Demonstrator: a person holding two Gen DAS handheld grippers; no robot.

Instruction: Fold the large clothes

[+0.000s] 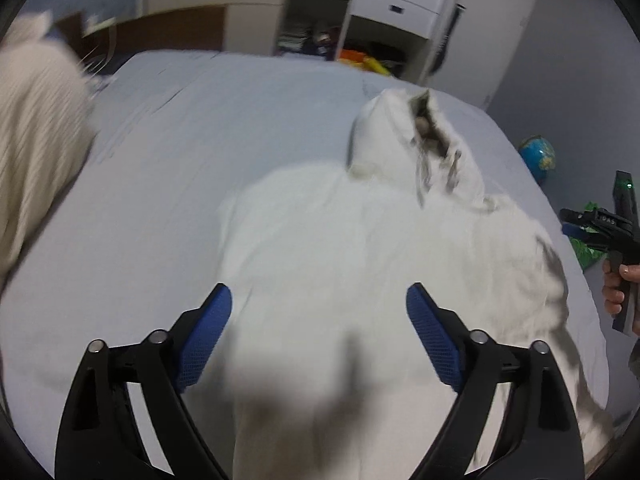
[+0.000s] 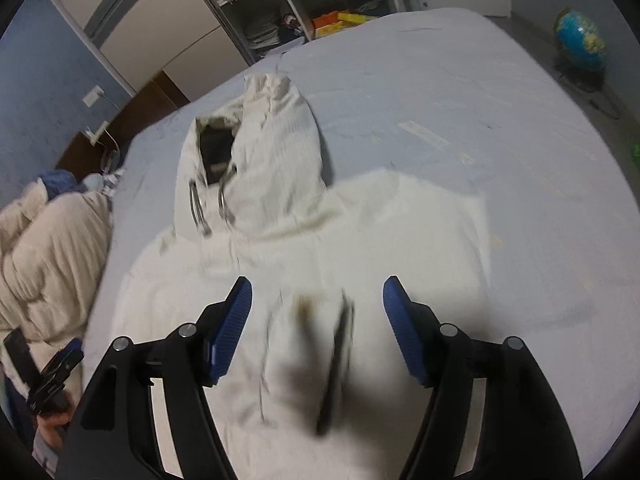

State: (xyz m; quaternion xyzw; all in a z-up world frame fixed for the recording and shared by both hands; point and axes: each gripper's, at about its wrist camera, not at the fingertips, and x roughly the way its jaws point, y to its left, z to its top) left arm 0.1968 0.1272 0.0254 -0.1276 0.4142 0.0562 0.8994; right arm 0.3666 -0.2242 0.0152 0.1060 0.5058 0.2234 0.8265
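A cream-white hooded sweatshirt (image 1: 360,248) lies spread on the pale blue bed (image 1: 180,152), hood (image 1: 404,136) pointing away, drawstrings showing. It also shows in the right wrist view (image 2: 304,240) with its hood (image 2: 256,148). My left gripper (image 1: 319,306) is open and empty, above the sweatshirt's body. My right gripper (image 2: 317,300) is open and empty, above a folded sleeve (image 2: 316,352) on the body. The right gripper also shows at the left view's right edge (image 1: 600,232), the left gripper at the right view's lower left (image 2: 52,368).
A beige quilted garment (image 2: 44,264) is piled on the bed's left side, also in the left wrist view (image 1: 36,128). Shelves and white drawers (image 1: 396,0) stand beyond the bed. A globe (image 2: 580,40) sits on the floor right of the bed.
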